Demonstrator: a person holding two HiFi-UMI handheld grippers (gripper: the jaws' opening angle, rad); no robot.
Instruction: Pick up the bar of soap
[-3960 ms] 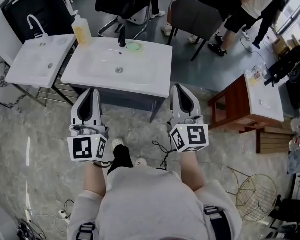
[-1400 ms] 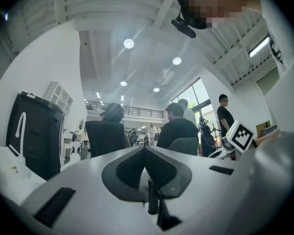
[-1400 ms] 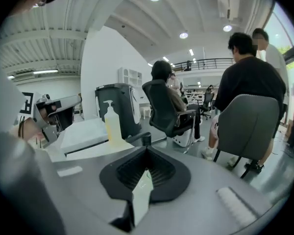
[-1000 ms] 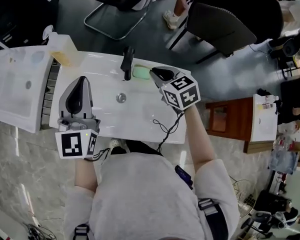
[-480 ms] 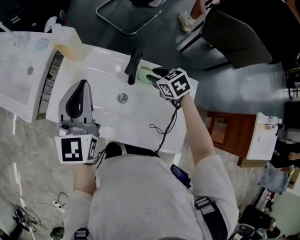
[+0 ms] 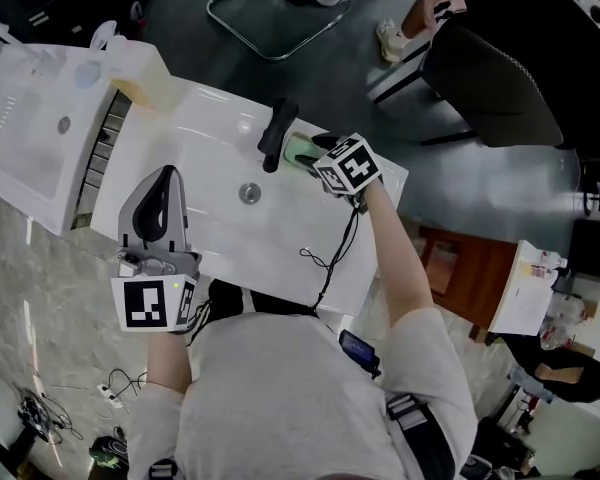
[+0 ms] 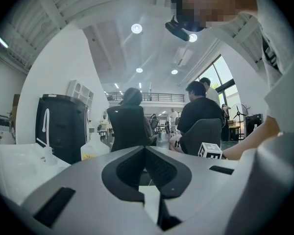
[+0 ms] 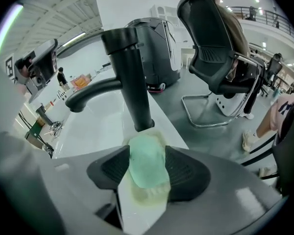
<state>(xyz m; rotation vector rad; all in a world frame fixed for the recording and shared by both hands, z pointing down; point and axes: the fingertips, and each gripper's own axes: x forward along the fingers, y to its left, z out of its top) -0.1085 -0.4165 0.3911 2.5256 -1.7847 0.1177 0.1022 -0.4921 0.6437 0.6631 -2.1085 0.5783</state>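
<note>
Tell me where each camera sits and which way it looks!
Head view: on the person's head, looking steeply down at the sink; arms and chest show.
Left gripper view: on the left gripper, looking level across the room at seated people; its shut jaws show.
Right gripper view: on the right gripper, tilted down at the tap; its jaws, just opened, straddle the soap.
Shared: head and right gripper views both show tap and soap.

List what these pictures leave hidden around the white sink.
Head view: the pale green bar of soap lies partly under the right gripper, whose jaws have just been opening around it.
Left gripper view: the left gripper blocks most of the white sink with its grey body.
</note>
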